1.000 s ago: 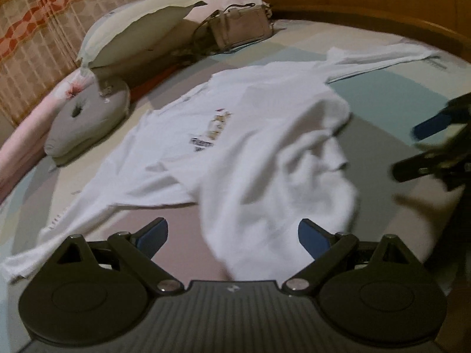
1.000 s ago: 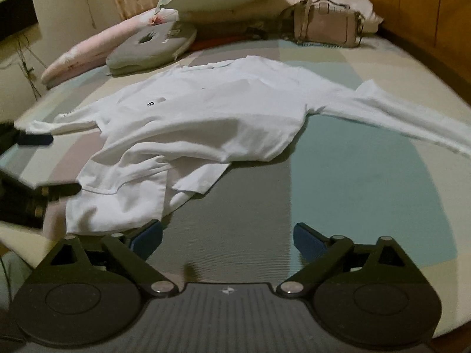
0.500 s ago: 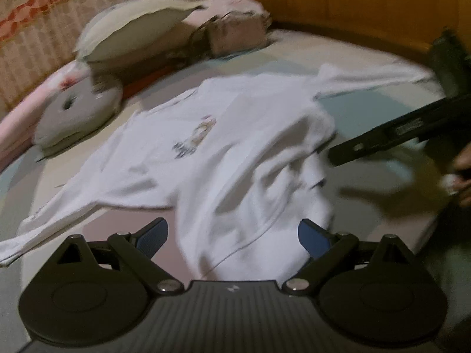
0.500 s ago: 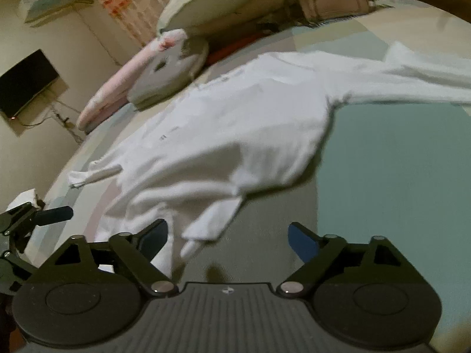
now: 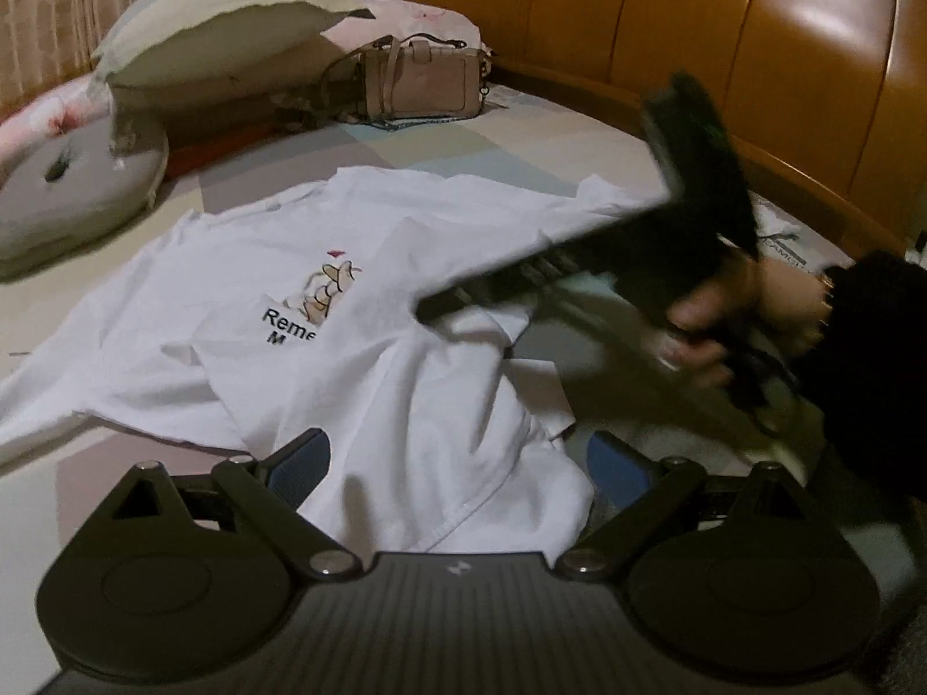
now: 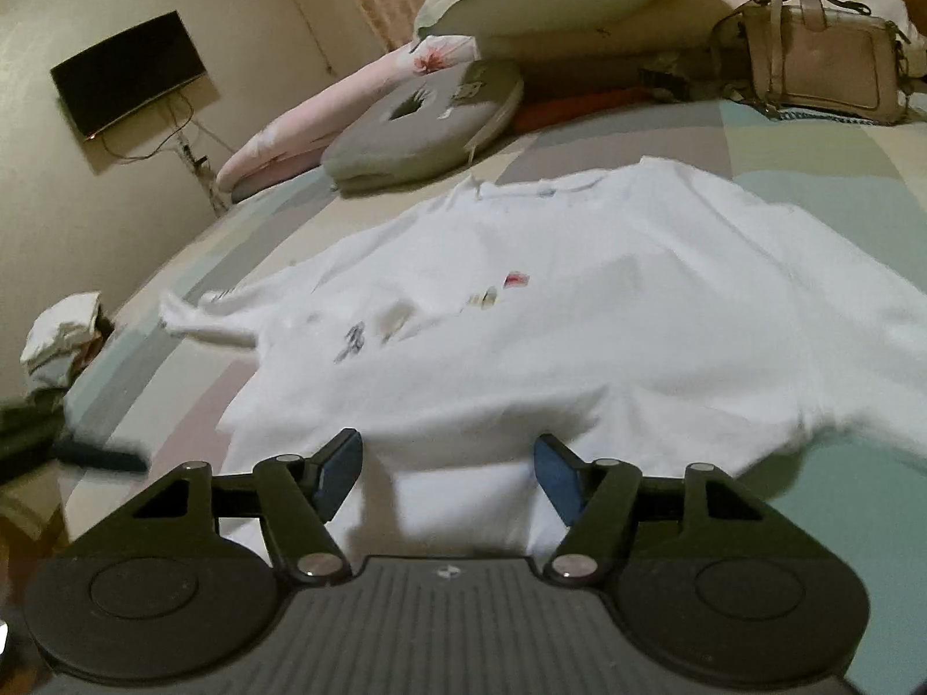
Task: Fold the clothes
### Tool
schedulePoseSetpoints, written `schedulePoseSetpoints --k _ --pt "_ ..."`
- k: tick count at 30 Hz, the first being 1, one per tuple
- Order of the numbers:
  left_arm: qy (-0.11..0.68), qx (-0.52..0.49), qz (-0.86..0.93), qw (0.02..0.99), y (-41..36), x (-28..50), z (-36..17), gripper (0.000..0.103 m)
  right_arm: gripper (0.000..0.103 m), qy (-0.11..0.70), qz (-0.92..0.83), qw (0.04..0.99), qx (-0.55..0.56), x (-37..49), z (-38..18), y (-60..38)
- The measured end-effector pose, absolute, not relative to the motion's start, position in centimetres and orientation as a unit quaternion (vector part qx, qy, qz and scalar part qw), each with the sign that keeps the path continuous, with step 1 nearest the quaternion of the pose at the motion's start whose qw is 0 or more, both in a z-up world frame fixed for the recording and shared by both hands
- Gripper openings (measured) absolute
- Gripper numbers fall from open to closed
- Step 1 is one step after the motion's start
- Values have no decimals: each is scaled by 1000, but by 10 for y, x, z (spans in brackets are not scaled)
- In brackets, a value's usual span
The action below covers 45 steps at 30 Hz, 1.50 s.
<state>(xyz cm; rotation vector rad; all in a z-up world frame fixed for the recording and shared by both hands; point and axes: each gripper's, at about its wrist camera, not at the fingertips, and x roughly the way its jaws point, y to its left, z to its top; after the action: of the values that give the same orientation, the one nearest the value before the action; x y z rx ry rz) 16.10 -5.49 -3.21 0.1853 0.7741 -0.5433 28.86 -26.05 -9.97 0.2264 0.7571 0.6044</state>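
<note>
White long-sleeved shirt [image 5: 371, 313] lies spread across the bed [image 6: 840, 214], rumpled, its lower part folded up over the printed chest so that the black lettering and small cartoon motif are half covered. 1 sleeve [image 6: 197, 318] trails toward the bed's edge. The cloth looks like soft cotton jersey, creased in broad folds, on a sheet of large pastel blocks in teal, grey, beige and pink.

The left gripper [image 5: 457, 463] hangs low over the near hem with its jaws wide apart, cloth lying between the blue pads but not pinched. The right gripper [image 6: 446, 475] has just been closing its jaws; they stand apart, with a ridge of the shirt between them, and the pads seem not to press on it, though blur makes that hard to judge. In the left view this gripper is a dark smear crossing above the shirt, held by a hand [image 5: 712, 324] in a black sleeve [image 5: 869, 359].

At the head of the bed sit a pale pillow [image 5: 220, 29], a grey ring-shaped cushion [image 6: 429, 121] and a beige handbag [image 5: 423, 81], its contents unseen, before a glossy wooden headboard [image 5: 753, 46]. A dark screen [image 6: 127, 72] hangs on the wall.
</note>
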Motion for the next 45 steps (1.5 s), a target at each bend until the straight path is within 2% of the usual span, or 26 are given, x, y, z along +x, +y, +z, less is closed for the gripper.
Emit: schedulePoseSetpoints --k 6,11,14,18,20,29,34,35,38,39,41,45 --pt "397 71 -277 872 -59 184 -55 96 71 366 282 879 120 320 -96 -264" --pt "405 56 -279 869 -63 200 -66 98 72 346 266 889 135 276 -77 -293" --pt "376 69 -326 865 -76 184 -48 100 74 336 246 898 142 238 -72 -314" --pt "374 121 -362 845 -97 157 -34 100 77 327 207 903 185 211 -75 -340" --pt "377 112 -384 835 -98 148 -27 100 77 328 190 905 192 208 -79 -346" --pt "375 89 -383 840 -89 136 6 100 77 356 136 916 125 182 -104 -340" --pt "407 77 -379 827 -110 174 -15 100 81 355 137 915 136 154 -109 -336" --pt "418 72 -381 821 -116 183 -23 103 81 354 136 916 129 150 -109 -334" --pt "462 48 -388 796 -127 209 -49 103 64 356 100 923 105 142 -110 -335" --pt "472 33 -386 792 -126 215 -54 102 64 354 100 923 110 140 -110 -339" --pt "475 39 -350 807 -123 225 -60 100 72 349 116 920 133 136 -109 -350" --pt "472 15 -331 817 -104 246 -60 98 72 342 125 921 140 132 -110 -353"
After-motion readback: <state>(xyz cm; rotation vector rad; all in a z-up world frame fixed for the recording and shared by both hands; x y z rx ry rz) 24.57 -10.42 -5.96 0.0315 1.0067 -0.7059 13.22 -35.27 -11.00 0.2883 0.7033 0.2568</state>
